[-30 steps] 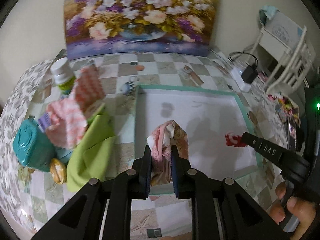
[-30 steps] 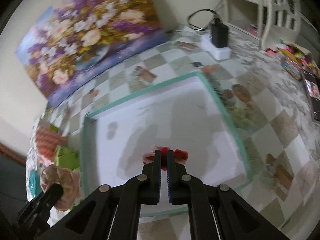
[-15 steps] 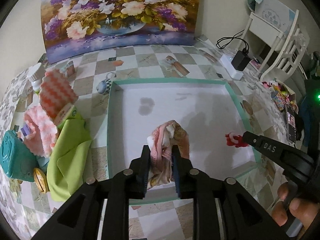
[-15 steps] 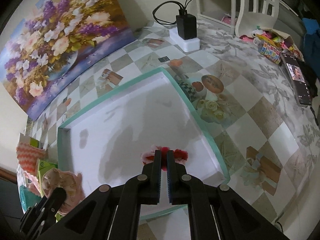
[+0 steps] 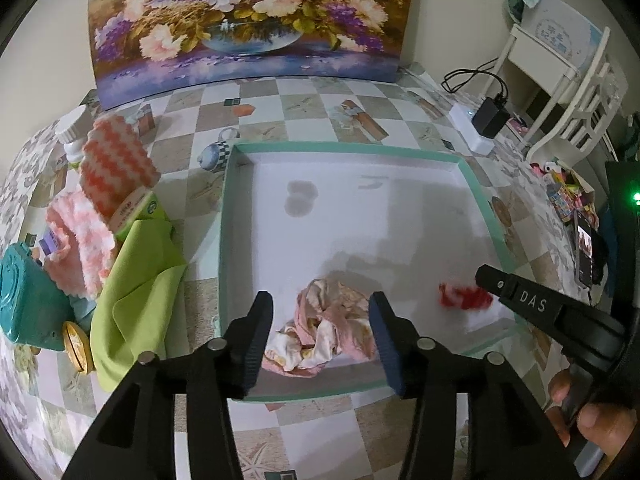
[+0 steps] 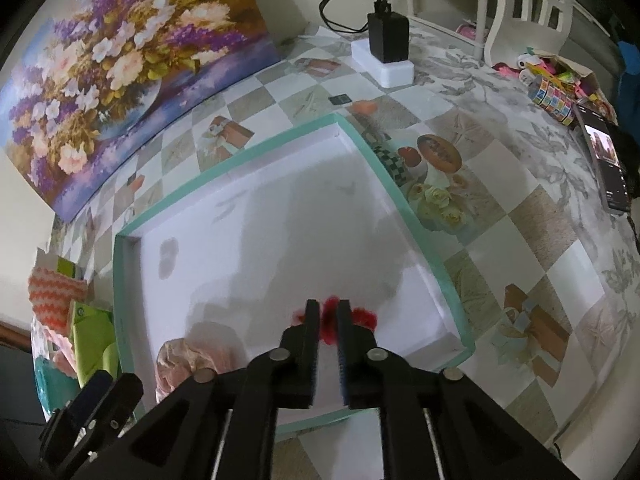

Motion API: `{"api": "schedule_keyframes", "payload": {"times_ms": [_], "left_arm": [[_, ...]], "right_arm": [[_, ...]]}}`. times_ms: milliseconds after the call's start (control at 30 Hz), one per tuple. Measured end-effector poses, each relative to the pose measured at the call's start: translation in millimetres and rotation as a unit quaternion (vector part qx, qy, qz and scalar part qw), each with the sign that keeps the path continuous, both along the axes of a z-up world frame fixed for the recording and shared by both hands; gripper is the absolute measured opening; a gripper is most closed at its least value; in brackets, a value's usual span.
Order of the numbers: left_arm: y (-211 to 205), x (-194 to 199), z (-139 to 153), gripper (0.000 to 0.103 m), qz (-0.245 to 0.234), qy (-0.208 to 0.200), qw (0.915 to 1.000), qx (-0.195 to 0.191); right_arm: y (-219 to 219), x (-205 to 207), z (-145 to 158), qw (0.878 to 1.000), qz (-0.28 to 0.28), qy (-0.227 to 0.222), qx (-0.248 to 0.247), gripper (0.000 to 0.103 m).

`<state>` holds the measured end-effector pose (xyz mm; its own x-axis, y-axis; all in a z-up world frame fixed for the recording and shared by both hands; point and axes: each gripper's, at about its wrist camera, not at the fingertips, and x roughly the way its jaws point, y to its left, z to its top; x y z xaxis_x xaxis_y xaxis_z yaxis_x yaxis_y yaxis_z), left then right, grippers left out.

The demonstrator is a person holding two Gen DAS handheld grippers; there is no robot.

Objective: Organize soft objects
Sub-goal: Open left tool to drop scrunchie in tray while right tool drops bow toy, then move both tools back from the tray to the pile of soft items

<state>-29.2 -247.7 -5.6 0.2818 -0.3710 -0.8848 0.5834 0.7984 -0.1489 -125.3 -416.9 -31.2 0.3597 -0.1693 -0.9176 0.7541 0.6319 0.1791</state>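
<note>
A crumpled pink and cream cloth [image 5: 328,328] lies on the white floor of the teal-rimmed tray [image 5: 344,147], near its front edge. My left gripper [image 5: 320,304] stands over it; its jaws are opening, wide on both sides of the cloth and clear of it. In the right wrist view the same cloth [image 6: 188,356] sits at the lower left of the tray [image 6: 240,168]. A small red fluffy thing [image 6: 330,312] lies near the tray's front right corner. My right gripper [image 6: 328,312] straddles it with jaws opening to a narrow gap.
Left of the tray are a lime green cloth [image 5: 136,280], an orange zigzag cloth [image 5: 116,160], a pink fluffy cloth [image 5: 80,240] and a teal container [image 5: 28,296]. A flower painting [image 5: 248,20] leans at the back. A charger [image 6: 388,40] and a phone [image 6: 604,164] sit to the right.
My left jaws have spread apart and the pink cloth has dropped from them onto the tray floor. The right jaws went from shut on the red thing to slightly parted.
</note>
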Motion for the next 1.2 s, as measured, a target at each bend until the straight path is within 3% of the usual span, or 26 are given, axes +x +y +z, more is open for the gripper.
{"api": "schedule_keyframes", "payload": {"times_ms": [67, 133, 267, 300, 367, 767, 1033, 1200], "left_arm": [[2.0, 2.7, -1.8, 0.06, 0.007, 0.003, 1.0, 0.002], [4.3, 4.8, -3.2, 0.067, 0.015, 0.005, 0.9999, 0.004], [10.4, 9.3, -5.6, 0.07, 0.03, 0.011, 0.9995, 0.006], [11.8, 10.6, -6.3, 0.078, 0.035, 0.014, 0.9993, 0.006], [16.3, 14.2, -8.4, 0.083, 0.052, 0.018, 0.9985, 0.008], [49.3, 35.3, -21.2, 0.084, 0.129, 0.068, 0.9891, 0.018], [91.5, 45.5, -24.7, 0.086, 0.2, 0.089, 0.9741, 0.056], [122.5, 47.1, -11.9, 0.086, 0.234, 0.069, 0.9681, 0.058]], "right_arm": [[2.5, 1.9, -0.4, 1.0, 0.005, 0.006, -0.004, 0.053], [4.1, 2.9, 0.6, 1.0, 0.009, 0.009, -0.01, 0.059], [6.8, 6.9, -1.2, 1.0, 0.021, 0.017, -0.012, 0.066], [7.7, 7.9, -2.1, 0.999, 0.024, 0.02, -0.014, 0.066], [8.4, 8.7, -3.0, 0.999, 0.027, 0.025, -0.018, 0.069], [25.7, 19.5, -2.4, 0.996, 0.061, 0.045, -0.053, 0.073], [69.1, 41.1, 3.2, 0.985, 0.152, 0.038, -0.075, 0.073], [104.5, 50.8, 11.8, 0.976, 0.209, 0.006, -0.065, 0.073]]}}
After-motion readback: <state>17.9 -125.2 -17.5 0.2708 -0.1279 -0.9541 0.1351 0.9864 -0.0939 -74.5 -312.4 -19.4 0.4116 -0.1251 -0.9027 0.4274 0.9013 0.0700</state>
